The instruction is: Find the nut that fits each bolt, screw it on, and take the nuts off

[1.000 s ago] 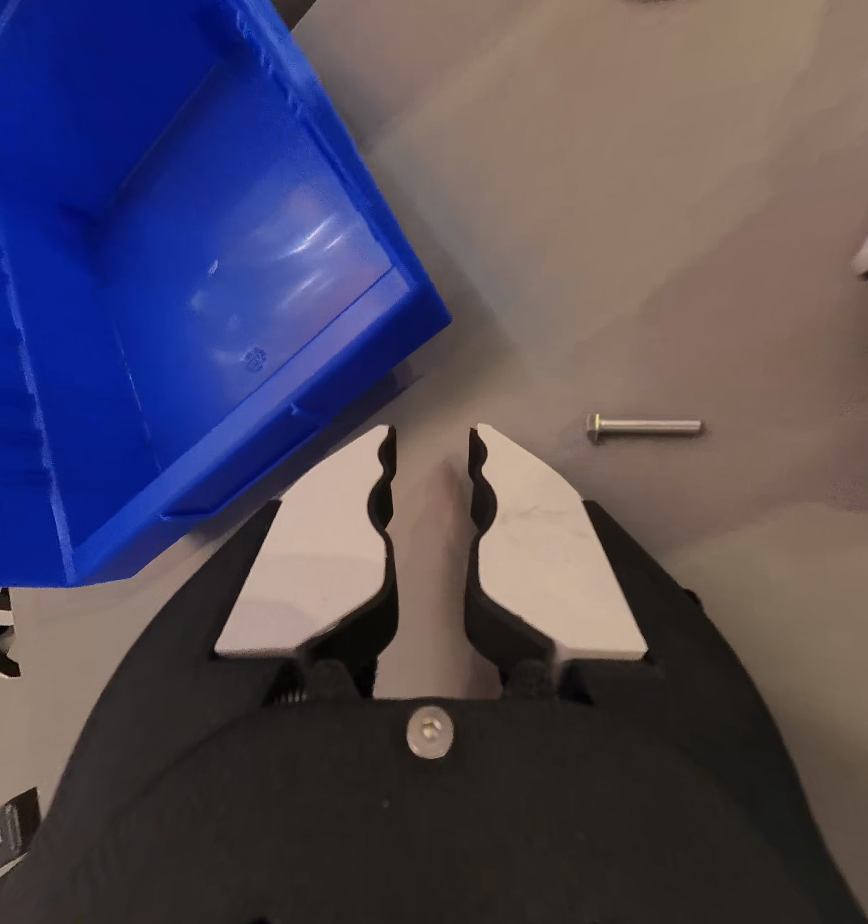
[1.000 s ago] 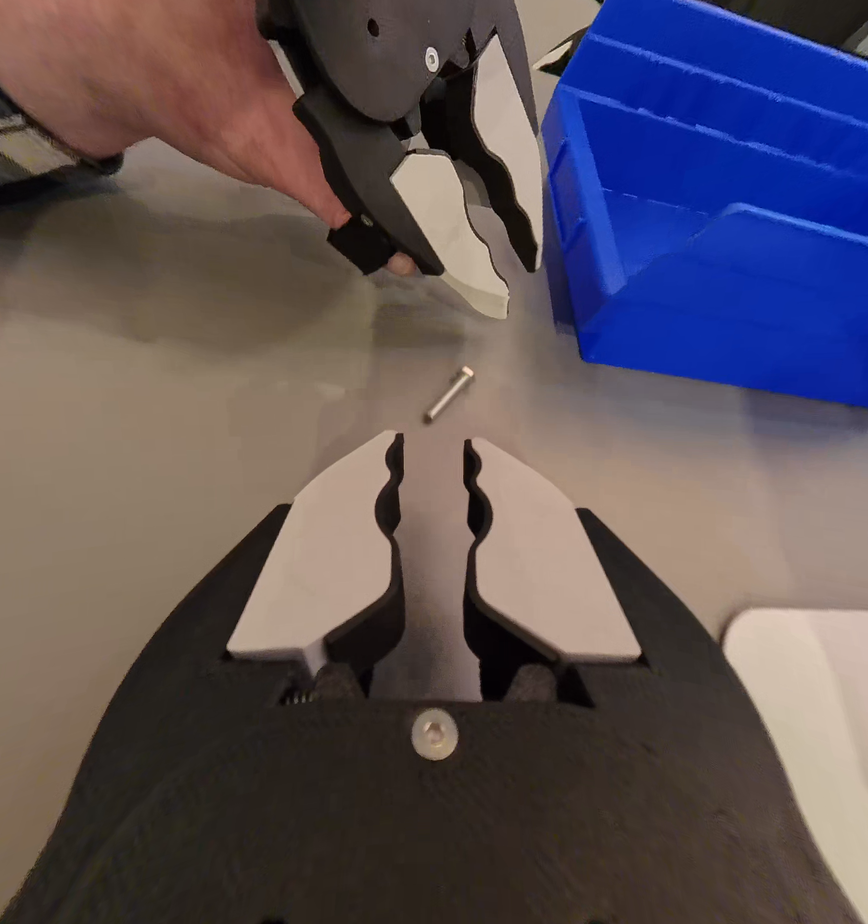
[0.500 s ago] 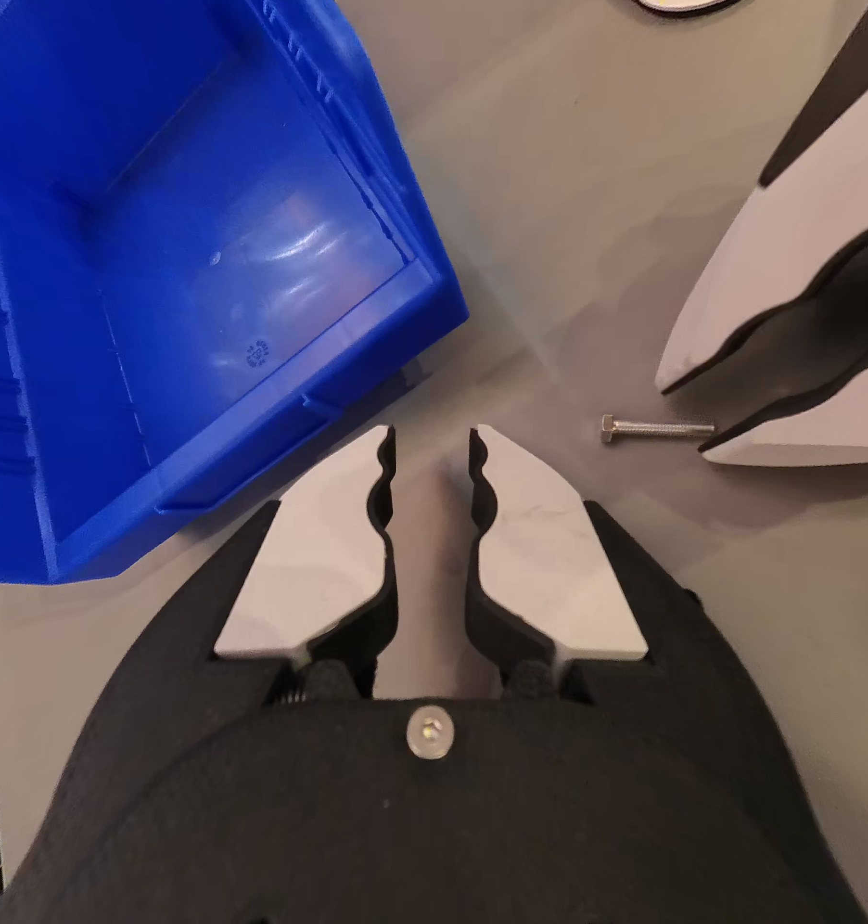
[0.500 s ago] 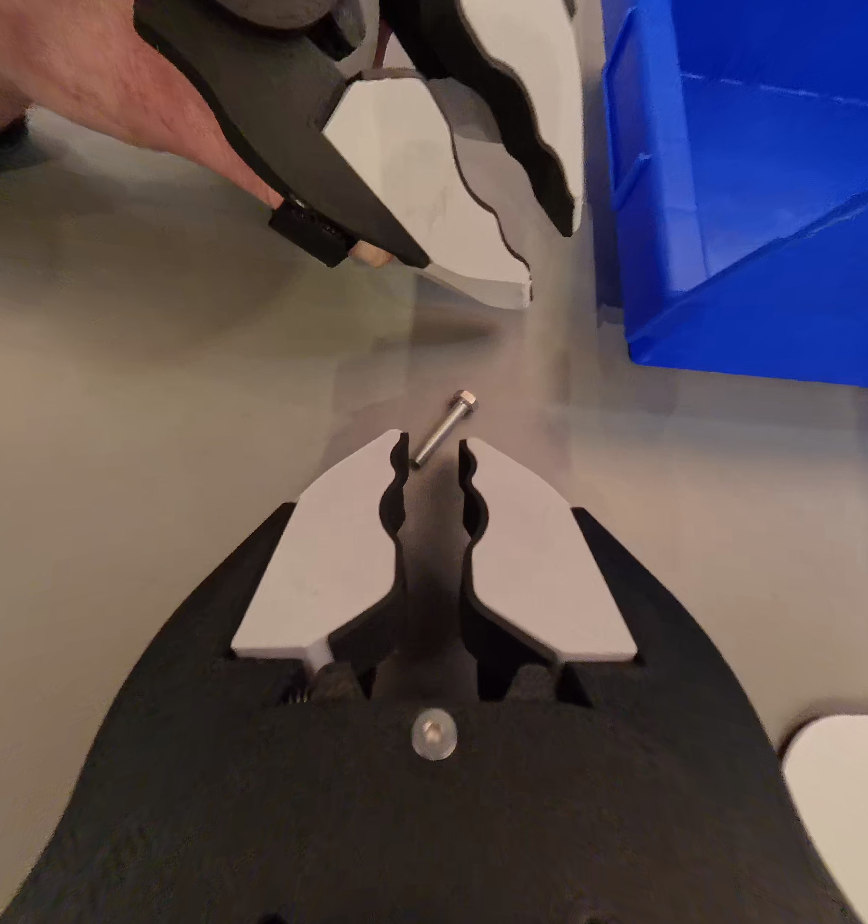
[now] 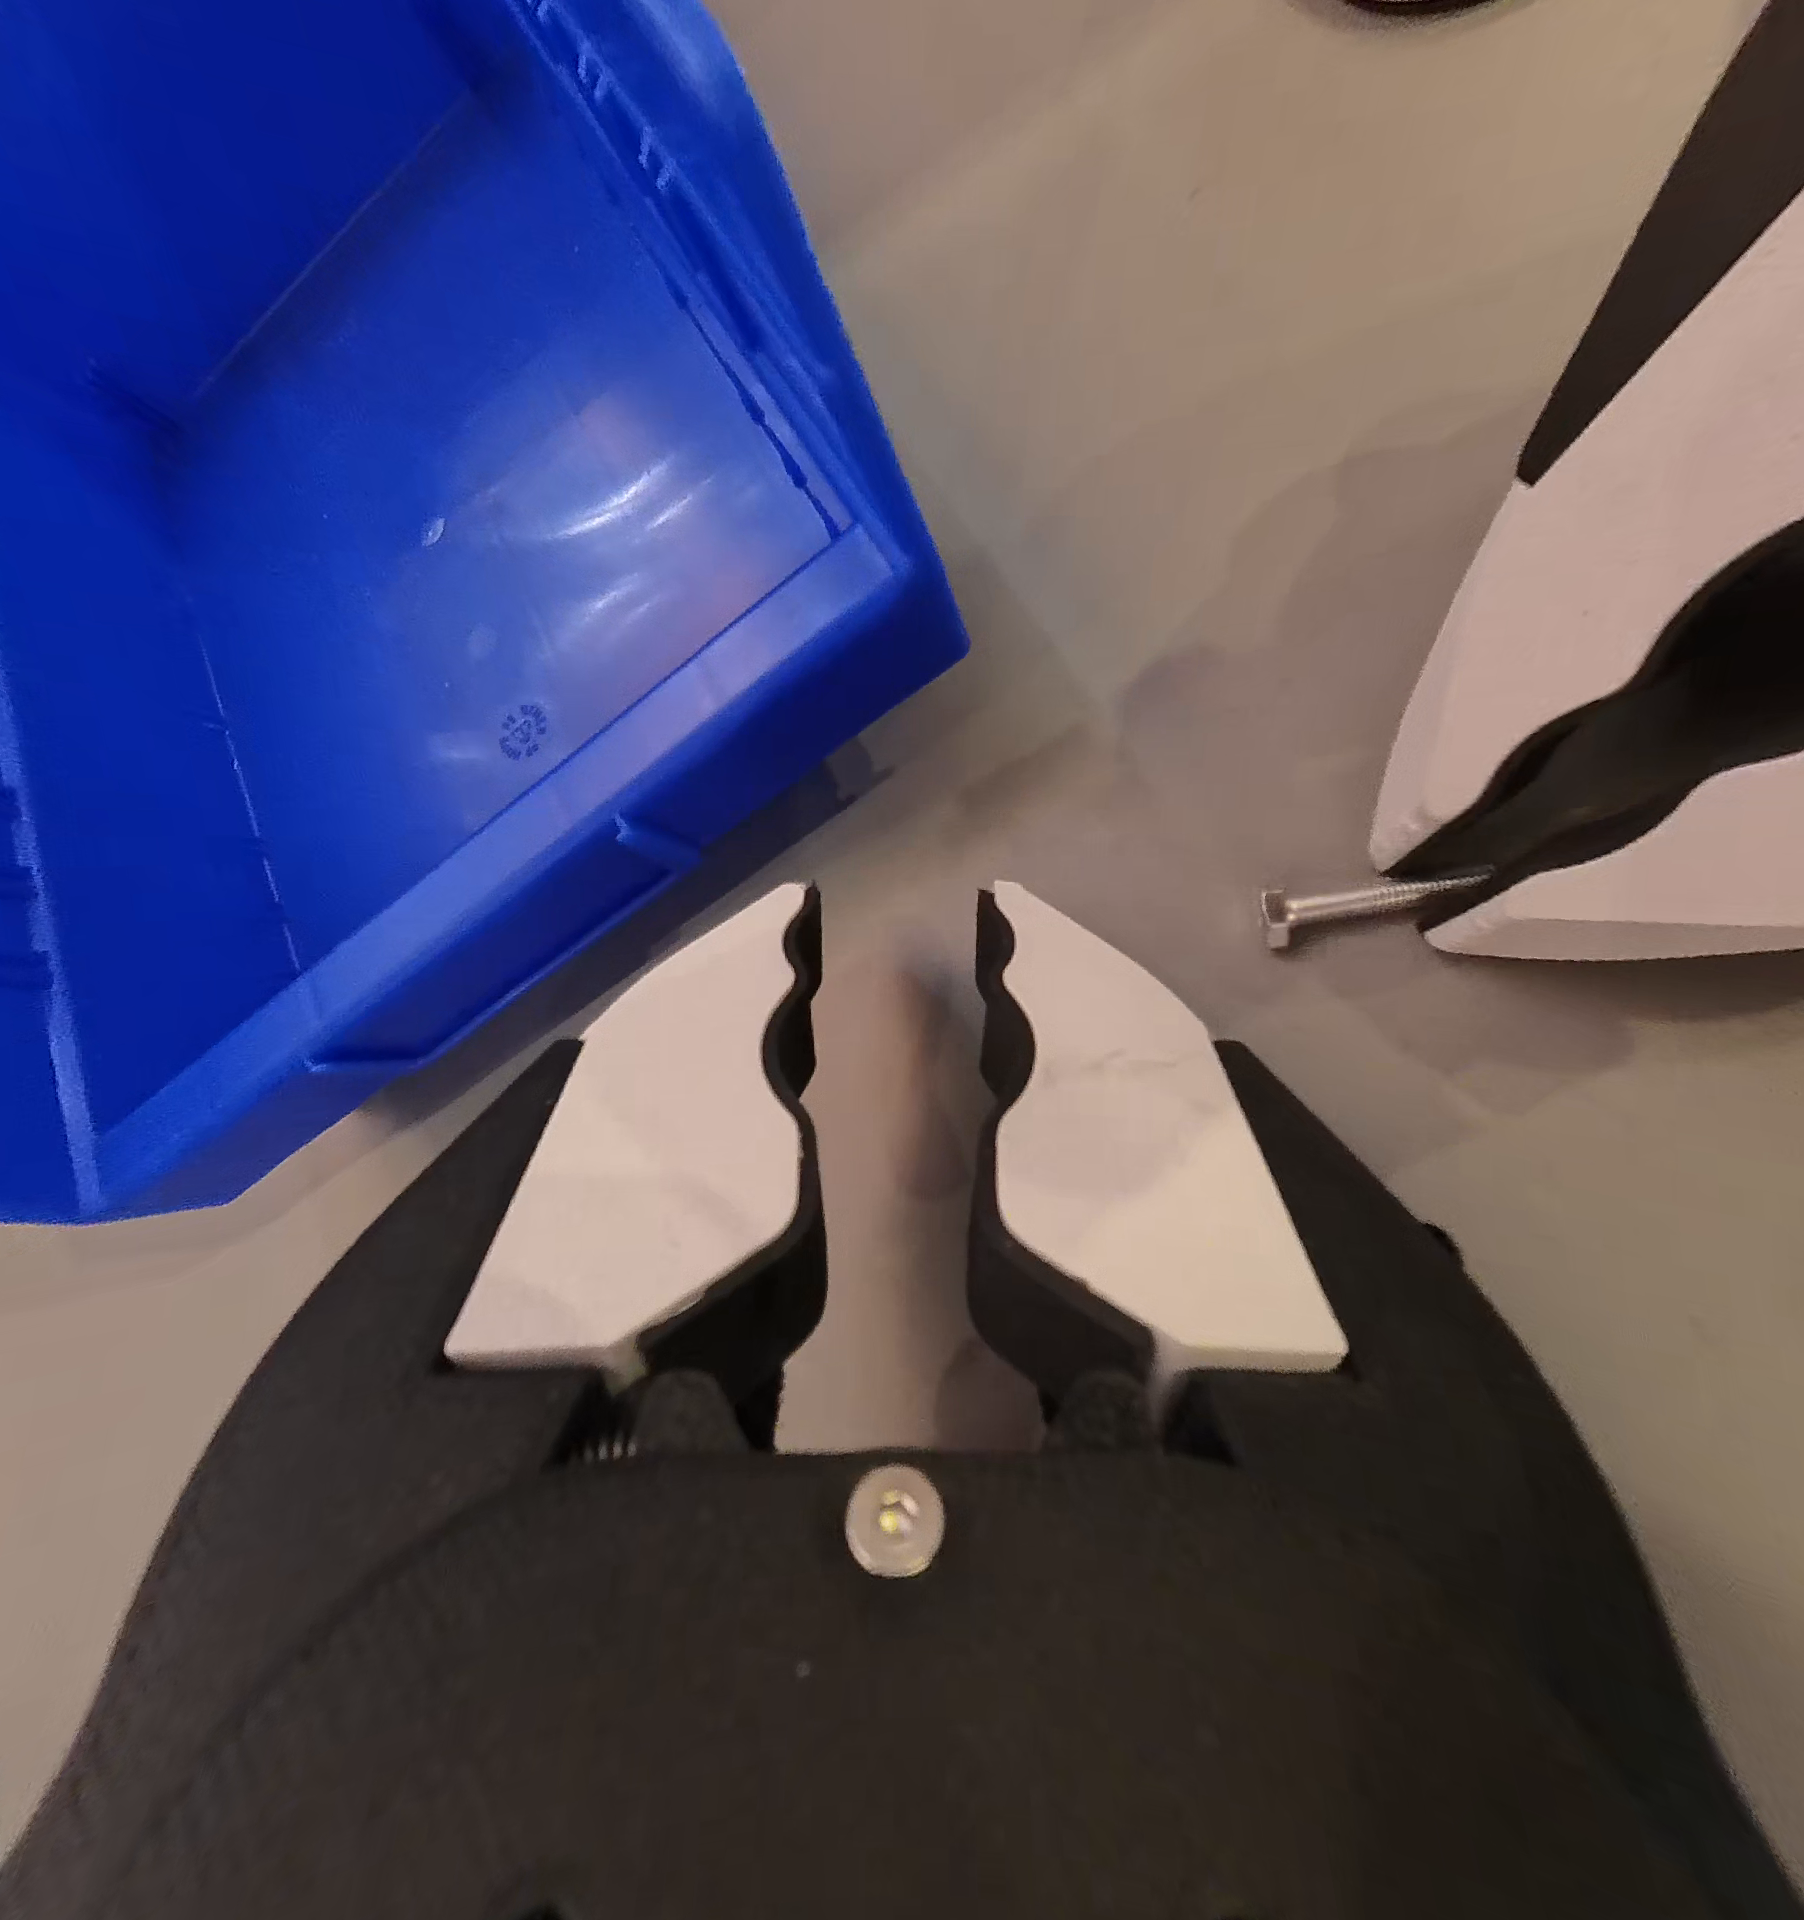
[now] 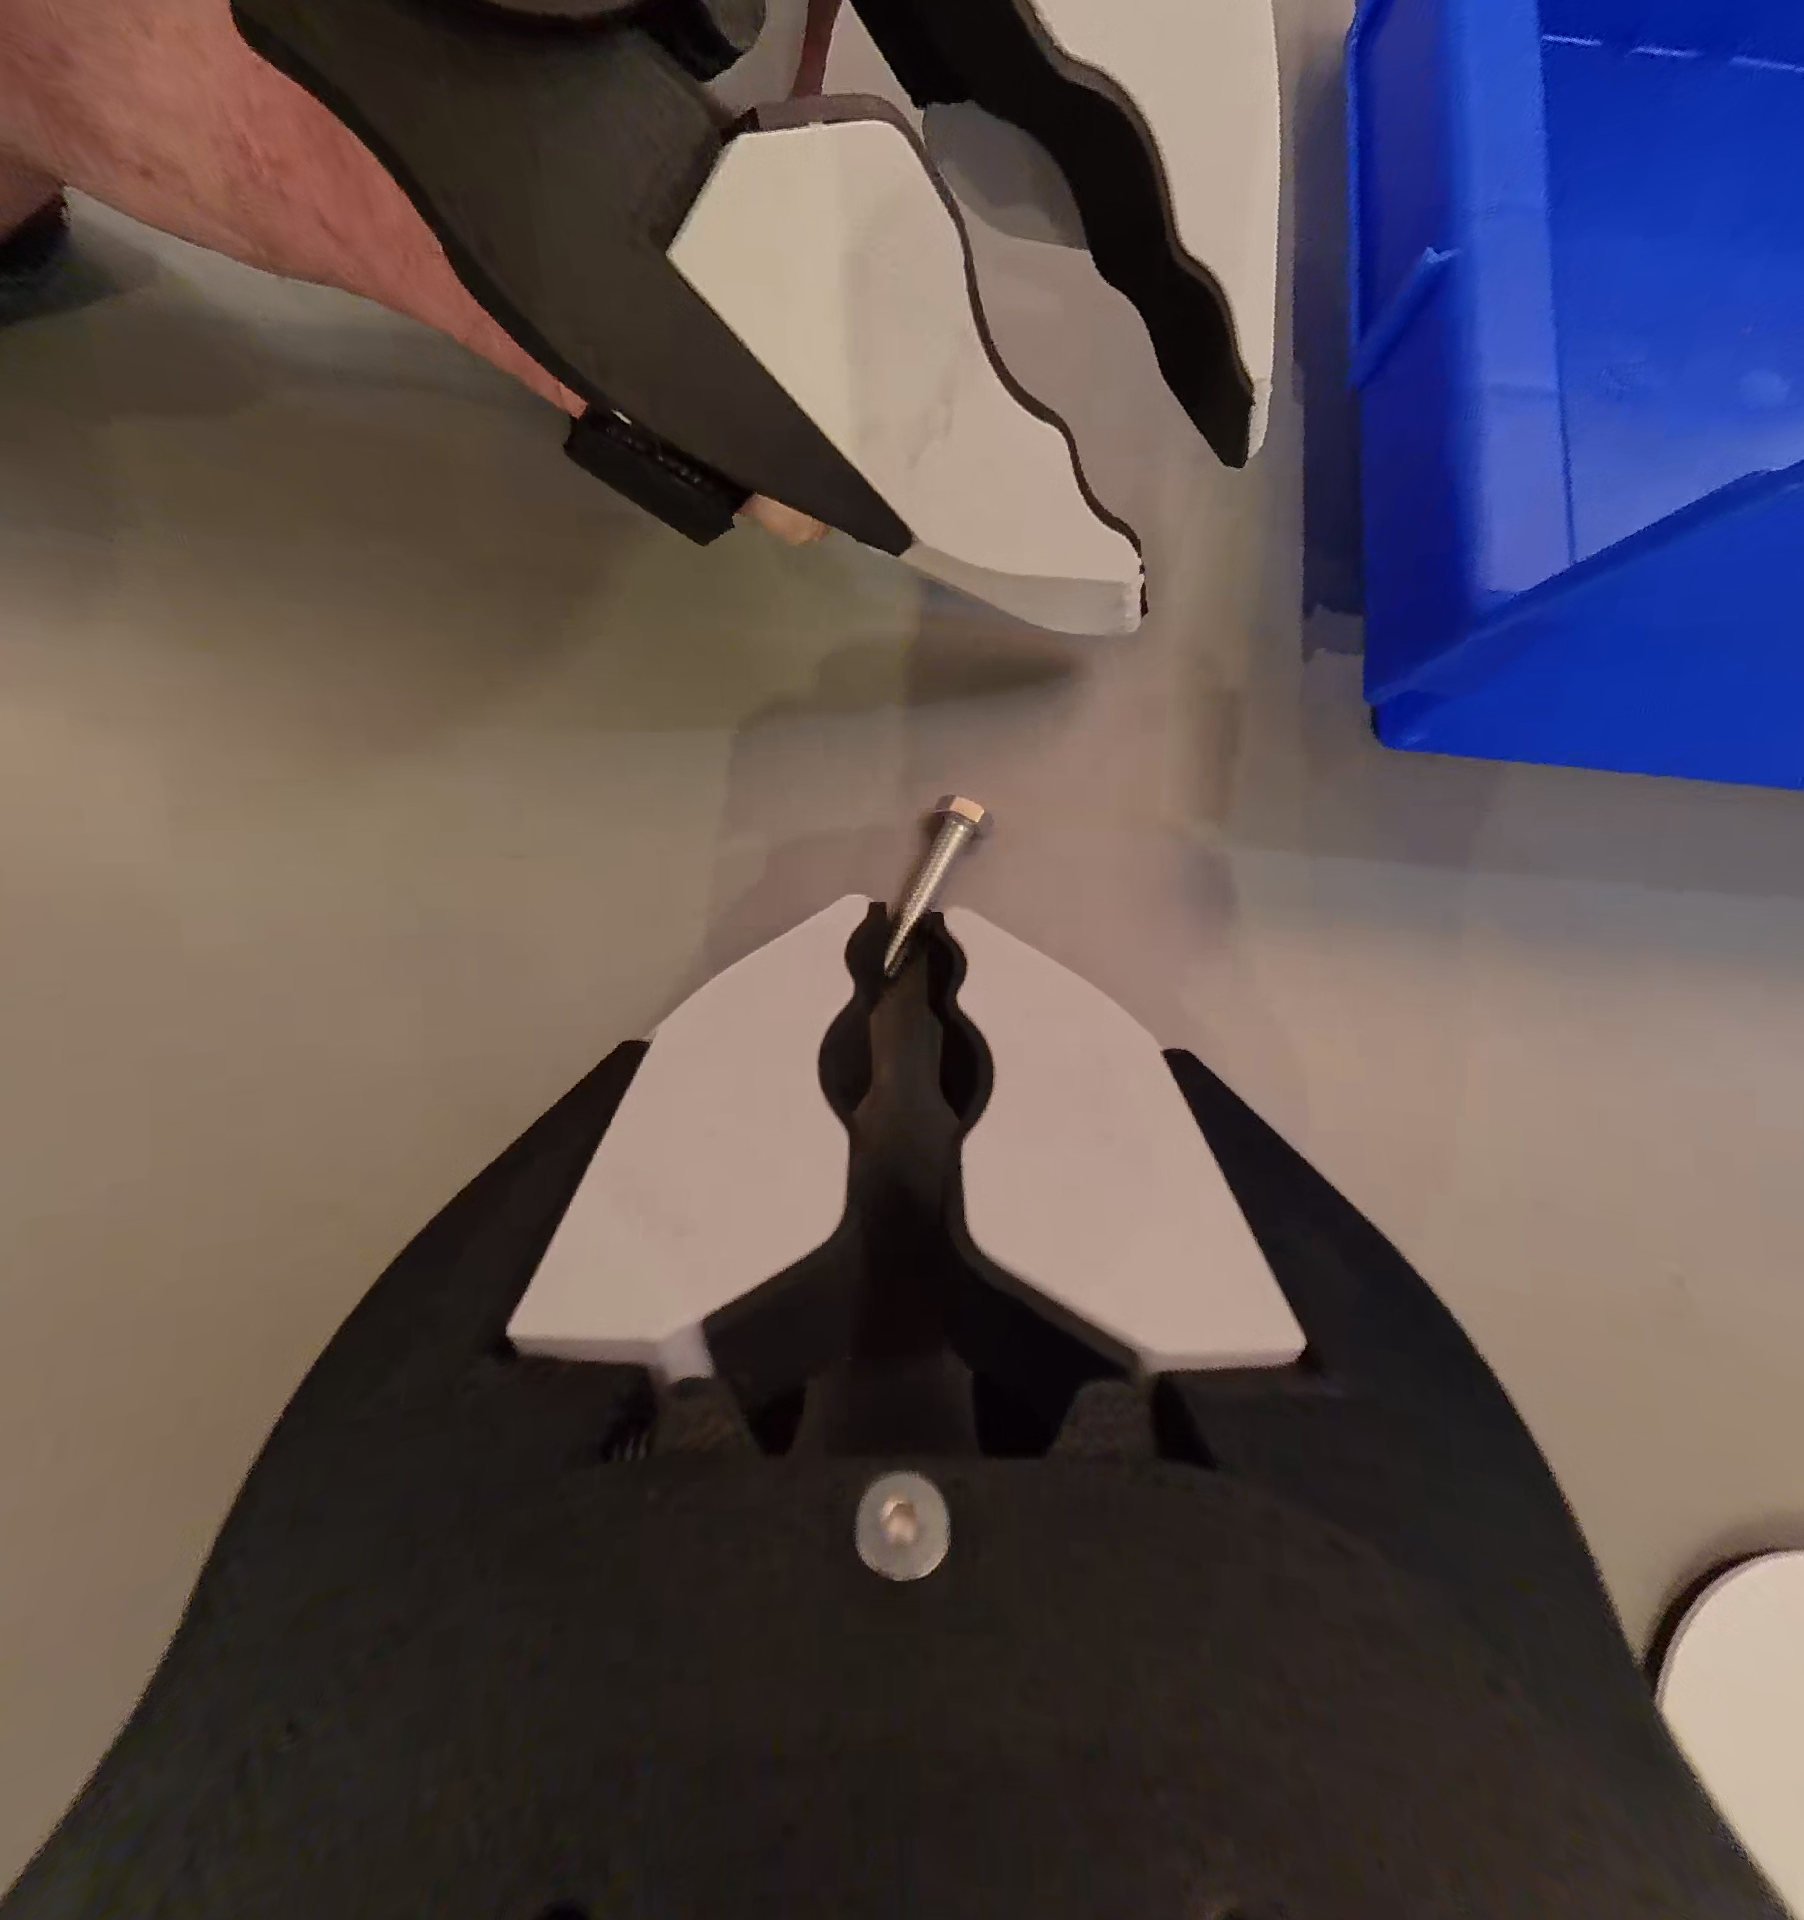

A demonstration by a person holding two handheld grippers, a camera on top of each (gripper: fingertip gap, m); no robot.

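A small silver hex-head bolt (image 6: pixel 937 868) lies low over the grey table (image 6: pixel 254 831), its head pointing away from me. My right gripper (image 6: pixel 908 916) is shut on the bolt's threaded end, which sits pinched between the fingertips. The left wrist view shows the same: the bolt (image 5: pixel 1355 904) sticks out to the left of the right gripper's tips (image 5: pixel 1423 899). My left gripper (image 5: pixel 898 904) is open and empty, hovering over the table just right of the blue bin (image 5: pixel 877 665). It also shows in the right wrist view (image 6: pixel 1189 520), held by a hand (image 6: pixel 202 156).
The blue plastic bin (image 6: pixel 1604 686) stands at the right in the right wrist view and looks empty where its floor shows. A white rounded object (image 6: pixel 1760 1683) lies at the lower right. No nut is in view.
My right gripper moved forward to the bolt and closed its jaws on the threaded end. The left gripper stayed open and shifted only slightly.
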